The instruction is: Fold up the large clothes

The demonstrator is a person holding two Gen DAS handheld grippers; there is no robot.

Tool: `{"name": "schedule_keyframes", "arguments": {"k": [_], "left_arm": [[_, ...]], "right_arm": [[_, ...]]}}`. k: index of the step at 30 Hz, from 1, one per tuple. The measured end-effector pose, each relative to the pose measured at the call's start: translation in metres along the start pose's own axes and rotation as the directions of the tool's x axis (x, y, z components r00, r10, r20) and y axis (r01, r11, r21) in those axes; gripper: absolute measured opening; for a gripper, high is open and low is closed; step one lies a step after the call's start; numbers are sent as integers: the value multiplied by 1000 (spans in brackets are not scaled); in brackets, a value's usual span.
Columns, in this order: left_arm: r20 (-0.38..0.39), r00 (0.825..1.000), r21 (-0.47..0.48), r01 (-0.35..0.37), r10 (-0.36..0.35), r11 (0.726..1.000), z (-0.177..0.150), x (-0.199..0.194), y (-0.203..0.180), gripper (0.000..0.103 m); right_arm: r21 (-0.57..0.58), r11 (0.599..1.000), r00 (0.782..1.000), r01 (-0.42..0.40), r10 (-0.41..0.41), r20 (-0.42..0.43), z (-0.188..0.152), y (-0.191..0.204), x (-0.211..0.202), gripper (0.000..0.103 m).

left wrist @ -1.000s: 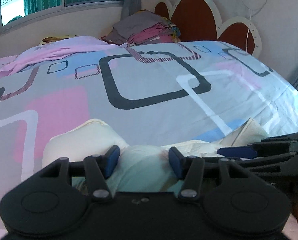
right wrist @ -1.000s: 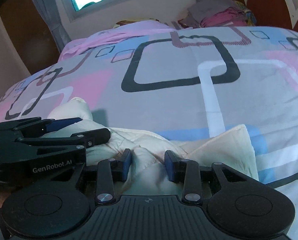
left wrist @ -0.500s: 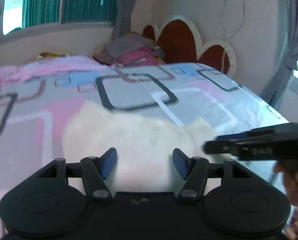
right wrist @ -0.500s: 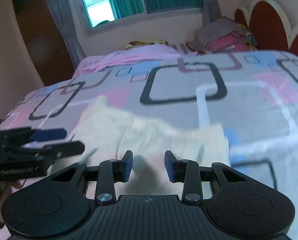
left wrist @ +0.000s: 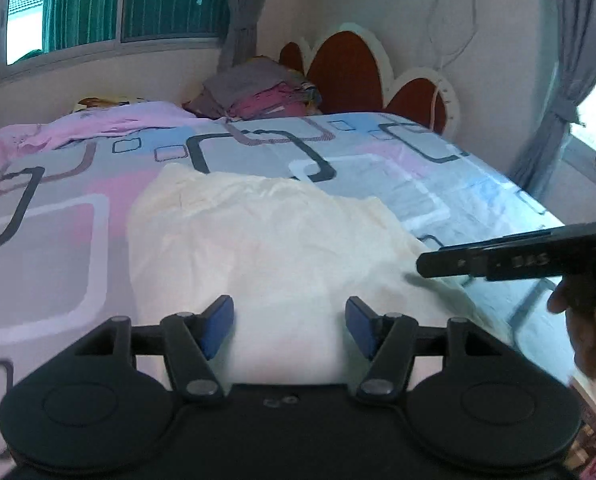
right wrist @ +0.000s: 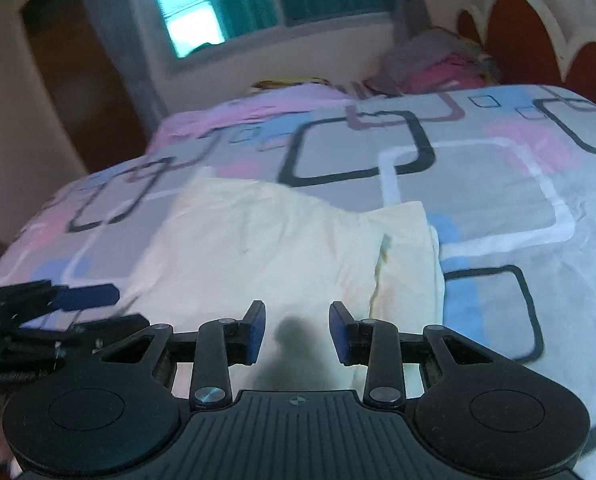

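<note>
A cream garment [left wrist: 274, 240] lies spread on the patterned bed sheet [left wrist: 58, 216], a fold along its right side [right wrist: 401, 248]. My left gripper [left wrist: 289, 326] is open and empty, held above the garment's near edge. My right gripper [right wrist: 296, 330] is open and empty, also above the near edge. The right gripper shows at the right of the left wrist view [left wrist: 497, 258]. The left gripper shows at the lower left of the right wrist view [right wrist: 58, 312].
A pile of folded clothes [left wrist: 258, 92] sits at the bed's far end by the headboard [left wrist: 349, 68]. A pink cloth [left wrist: 98, 124] lies at the far left. A window [left wrist: 98, 0] is behind. The bed's right edge [left wrist: 537, 208] drops off.
Both grippers have risen and pulled back from the garment. The garment, bunched at the near edge a second ago, now lies spread out flat on the bed.
</note>
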State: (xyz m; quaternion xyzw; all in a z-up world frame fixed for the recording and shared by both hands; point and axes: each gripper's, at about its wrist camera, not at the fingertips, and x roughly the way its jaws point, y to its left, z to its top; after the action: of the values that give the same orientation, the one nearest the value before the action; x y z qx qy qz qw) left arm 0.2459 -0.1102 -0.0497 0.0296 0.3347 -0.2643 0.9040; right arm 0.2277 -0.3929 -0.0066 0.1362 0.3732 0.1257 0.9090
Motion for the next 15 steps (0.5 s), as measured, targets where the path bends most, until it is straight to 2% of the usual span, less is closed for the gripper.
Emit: {"name": "schedule_keyframes", "arguments": {"k": [2, 4, 6, 9, 13, 15], "left_arm": [[-19, 1000, 12, -3, 3, 1000, -12, -7, -5, 61], [-70, 998, 29, 0, 2, 1000, -26, 0, -8, 61], [-107, 994, 7, 4, -3, 1000, -37, 11, -7, 63], [-119, 993, 27, -7, 10, 1000, -40, 22, -11, 63], [-129, 992, 17, -11, 13, 1000, -32, 17, -9, 61], [-102, 995, -17, -25, 23, 1000, -30, 4, -4, 71]], "right_arm": [[-11, 1000, 999, -13, 13, -38, -15, 3, -7, 35], [-25, 1000, 996, 14, -16, -83, -30, 5, 1, 35], [-46, 998, 992, 43, -49, -120, -43, 5, 17, 35], [-57, 997, 992, 48, -54, -113, -52, 4, 32, 35], [-32, 999, 991, 28, -32, -132, -40, 2, 22, 35], [41, 999, 997, 2, 1, -82, -33, -12, 4, 35]]}}
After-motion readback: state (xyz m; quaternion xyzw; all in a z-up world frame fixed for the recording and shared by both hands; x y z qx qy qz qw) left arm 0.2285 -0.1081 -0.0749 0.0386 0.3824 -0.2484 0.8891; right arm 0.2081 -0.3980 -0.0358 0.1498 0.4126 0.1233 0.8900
